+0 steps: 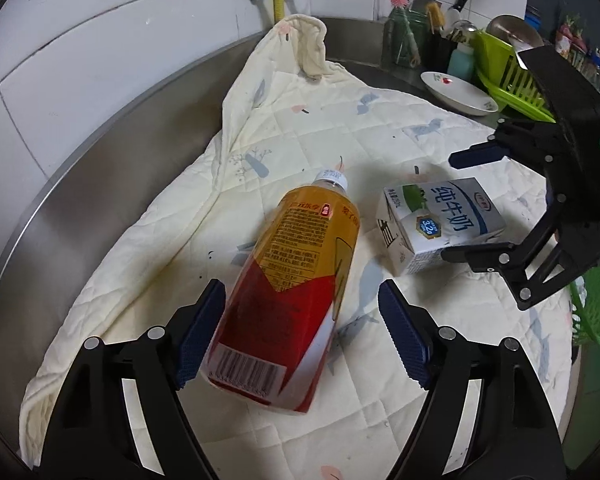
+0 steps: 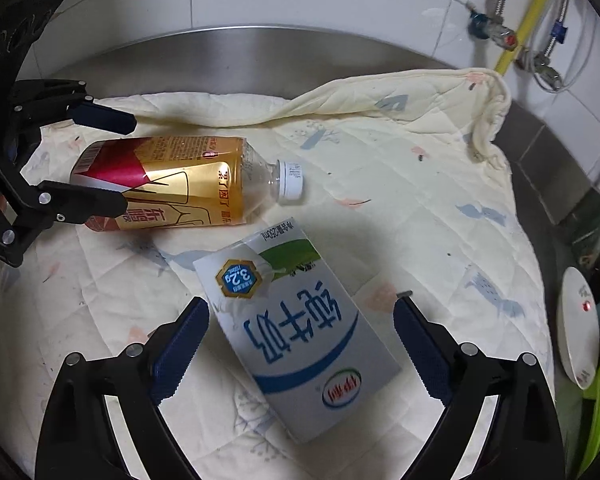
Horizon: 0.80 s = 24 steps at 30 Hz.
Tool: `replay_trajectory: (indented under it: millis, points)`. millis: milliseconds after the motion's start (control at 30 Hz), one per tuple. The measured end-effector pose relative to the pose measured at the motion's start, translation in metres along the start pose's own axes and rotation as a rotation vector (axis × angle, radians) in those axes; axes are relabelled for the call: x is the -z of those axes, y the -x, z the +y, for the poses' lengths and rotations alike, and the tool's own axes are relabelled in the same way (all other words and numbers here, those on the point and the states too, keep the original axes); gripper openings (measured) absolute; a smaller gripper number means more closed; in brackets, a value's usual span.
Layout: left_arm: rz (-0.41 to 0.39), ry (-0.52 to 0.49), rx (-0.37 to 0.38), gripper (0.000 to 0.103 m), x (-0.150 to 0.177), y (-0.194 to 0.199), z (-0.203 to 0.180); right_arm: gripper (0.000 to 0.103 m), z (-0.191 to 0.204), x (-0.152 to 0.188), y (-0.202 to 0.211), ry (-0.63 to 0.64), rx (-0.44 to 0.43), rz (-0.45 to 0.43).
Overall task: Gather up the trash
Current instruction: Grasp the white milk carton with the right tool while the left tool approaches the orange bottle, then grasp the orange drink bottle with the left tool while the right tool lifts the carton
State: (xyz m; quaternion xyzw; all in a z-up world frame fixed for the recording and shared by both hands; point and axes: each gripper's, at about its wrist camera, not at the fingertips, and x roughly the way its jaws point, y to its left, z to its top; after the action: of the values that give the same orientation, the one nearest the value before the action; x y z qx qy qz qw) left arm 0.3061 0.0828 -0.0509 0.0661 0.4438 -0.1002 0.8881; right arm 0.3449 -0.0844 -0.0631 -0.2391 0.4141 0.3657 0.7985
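Observation:
A plastic drink bottle (image 1: 288, 280) with a gold and red label lies on a cream quilted cloth (image 1: 340, 128). My left gripper (image 1: 302, 316) is open, its fingers on either side of the bottle's lower half. A white and blue milk carton (image 2: 296, 332) lies beside the bottle; it also shows in the left wrist view (image 1: 432, 224). My right gripper (image 2: 300, 336) is open around the carton. In the right wrist view the bottle (image 2: 172, 182) lies between the left gripper's (image 2: 126, 164) fingers. In the left wrist view the right gripper (image 1: 448, 208) straddles the carton.
The cloth (image 2: 380, 168) covers a steel counter (image 1: 100, 168) against a tiled wall. A white plate (image 1: 458, 92), a green dish rack (image 1: 508, 76), knives and brushes stand at the back right. A green basket (image 1: 596, 304) is at the right edge.

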Motion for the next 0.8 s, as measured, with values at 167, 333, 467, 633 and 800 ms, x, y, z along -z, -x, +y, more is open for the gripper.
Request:
replay_trajectory:
  millis: [167, 333, 467, 633, 800]
  points:
    - [0.015, 0.008, 0.042, 0.08, -0.002, -0.006, 0.008, 0.09, -0.001, -0.006, -0.011, 0.011, -0.027, 0.021]
    - [0.037, -0.029, 0.049, 0.081, -0.003, -0.011, 0.006, 0.086, -0.004, -0.009, -0.02, -0.017, -0.057, 0.043]
    - [0.056, -0.052, 0.048, 0.081, -0.005, -0.019, 0.005, 0.079, -0.002, -0.006, -0.017, -0.045, -0.06, 0.038]
    - [0.085, -0.045, 0.058, 0.082, -0.01, -0.034, 0.007, 0.074, 0.002, 0.005, -0.005, -0.085, -0.043, 0.033]
    - [0.109, -0.046, 0.066, 0.082, -0.014, -0.048, 0.005, 0.073, 0.001, 0.02, 0.008, -0.159, -0.051, 0.03]
